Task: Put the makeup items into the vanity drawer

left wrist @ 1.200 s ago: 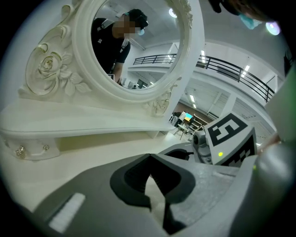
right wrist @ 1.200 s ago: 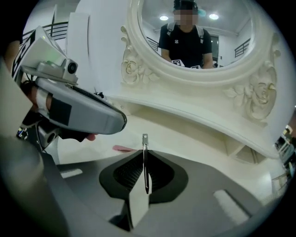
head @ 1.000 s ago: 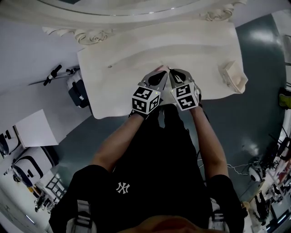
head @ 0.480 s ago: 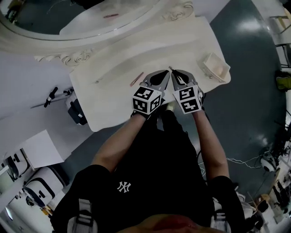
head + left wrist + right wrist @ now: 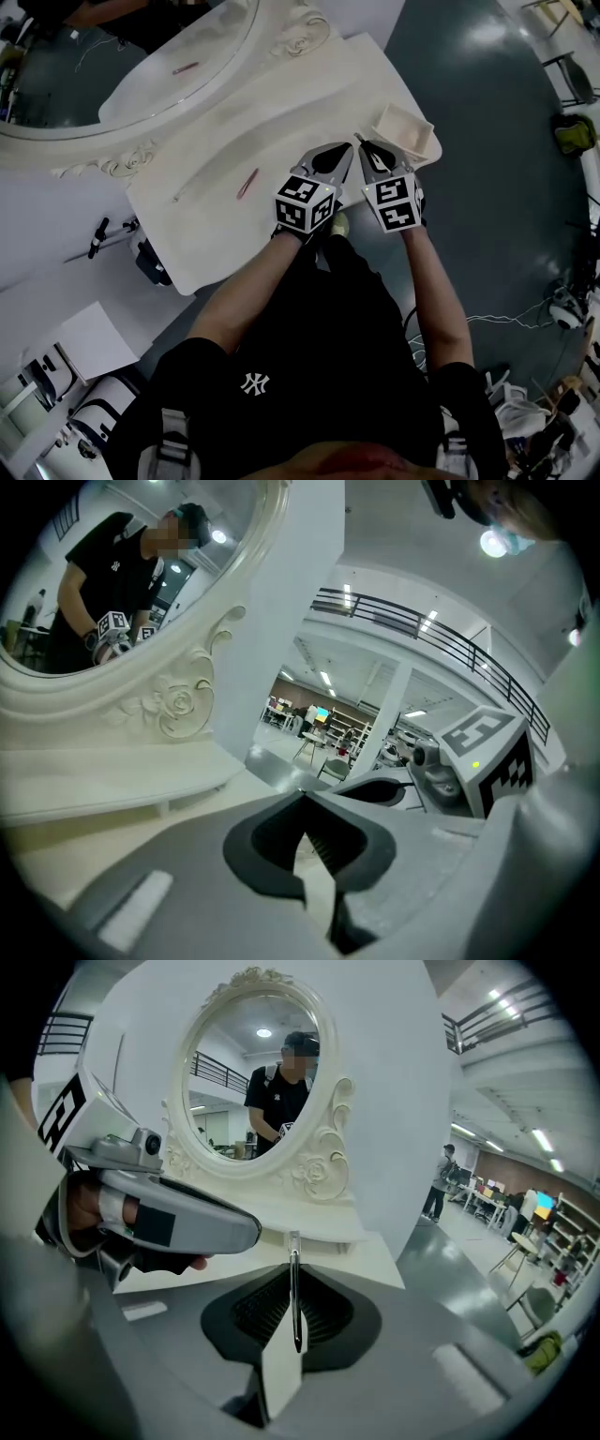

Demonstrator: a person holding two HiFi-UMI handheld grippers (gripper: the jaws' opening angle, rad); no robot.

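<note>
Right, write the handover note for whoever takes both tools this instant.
Left tool: shut, empty.
Right tool: shut on a thin dark stick.
Both hover over the table, near the small open box at its right end.
A pink pencil lies on the table.
Done: stick picked up; box looks empty.
Left: drop the stick in, then fetch the pencil.

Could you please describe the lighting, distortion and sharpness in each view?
Head view: dim, heavy fisheye bending the cream vanity table, glare on the dark glossy floor. Left gripper view: black vignetted corners, flare from a bright ceiling lamp. Right gripper view: brightest; the thin dark silver-tipped stick looks sharp.
</note>
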